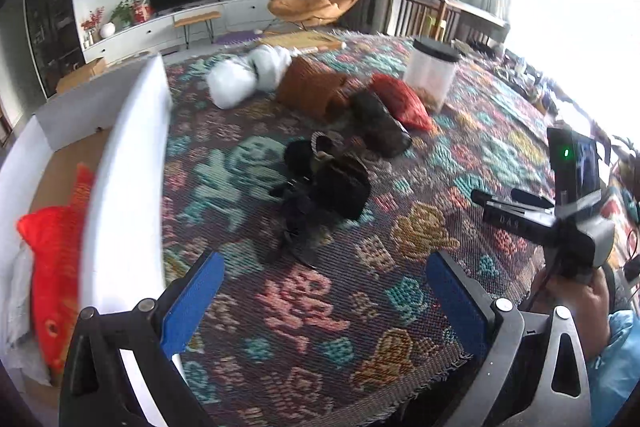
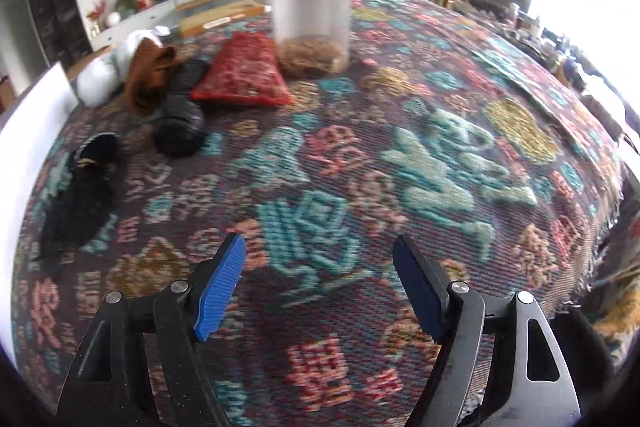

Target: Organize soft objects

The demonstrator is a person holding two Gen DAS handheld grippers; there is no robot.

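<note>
Blue-padded fingers [image 1: 188, 307] of our left gripper [image 1: 324, 303] sit closest to the lens, spread wide with nothing between them, hanging over the patterned woven blanket [image 1: 320, 307] that covers the surface. Our right gripper [image 2: 320, 287] is likewise spread apart and holds nothing; its 2 fingers [image 2: 222, 291] hover above the same blanket [image 2: 360, 187] without touching any object.

We take the clear jar with the black lid [image 1: 432, 73] as our landmark. Just beside the jar, on its left, lies a red pouch [image 1: 402, 103], and touching that pouch is a dark rolled bundle [image 1: 380, 125]. Further left of the jar sits a brown knitted piece [image 1: 312, 91], then a white stuffed bundle [image 1: 248, 75] beyond it. Nearer to us than the jar, and well apart from it, a black heap of soft items [image 1: 320, 195] rests on the blanket, straight ahead of our left gripper.

Far to the left of the jar, at the blanket's edge, stands a white-walled box [image 1: 128, 187], and inside it we see a red fish-shaped plush [image 1: 56, 267] lying on its cardboard floor.

From the right wrist view the jar [image 2: 310, 19] stands upright, with brownish contents at its bottom.
</note>
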